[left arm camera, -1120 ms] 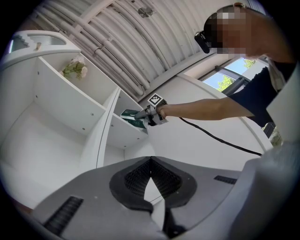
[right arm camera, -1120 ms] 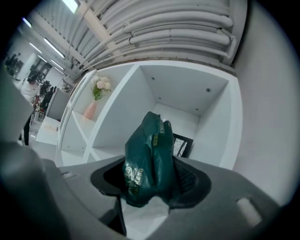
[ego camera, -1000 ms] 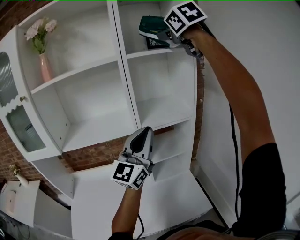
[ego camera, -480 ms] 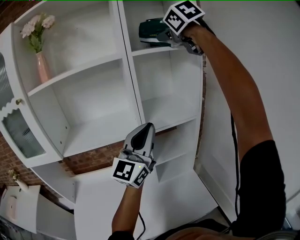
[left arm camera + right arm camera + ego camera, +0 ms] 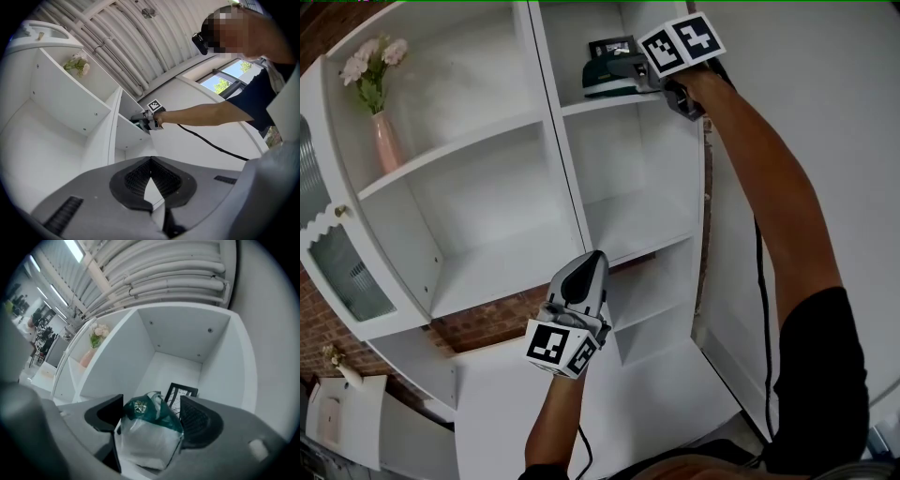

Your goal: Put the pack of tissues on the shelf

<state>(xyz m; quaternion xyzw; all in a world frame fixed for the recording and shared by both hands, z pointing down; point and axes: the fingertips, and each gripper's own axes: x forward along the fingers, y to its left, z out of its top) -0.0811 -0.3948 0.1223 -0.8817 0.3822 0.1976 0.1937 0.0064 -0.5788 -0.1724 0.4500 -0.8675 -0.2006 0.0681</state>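
Observation:
The pack of tissues [image 5: 602,73], green on top with a clear white body [image 5: 147,437], lies on the top right shelf [image 5: 614,101] of the white unit. My right gripper [image 5: 630,67] reaches level into that compartment. Its jaws have just been opening and now stand wide on either side of the pack [image 5: 152,416], no longer squeezing it. My left gripper [image 5: 586,274] hangs lower, in front of the middle shelves, pointing up. Its pads meet at the tip [image 5: 150,161] with nothing between them.
A black-framed marker card [image 5: 181,392] stands at the back of the same compartment. A pink vase with flowers [image 5: 382,141] occupies the upper left shelf. A glass-fronted door [image 5: 337,262] hangs open at far left, with brick wall [image 5: 487,314] behind the unit. A white wall [image 5: 825,112] runs along the right.
The right gripper's jaws have widened around the pack and the gripper has drawn slightly back to the right. The pack stays on the shelf. The left gripper has hardly moved.

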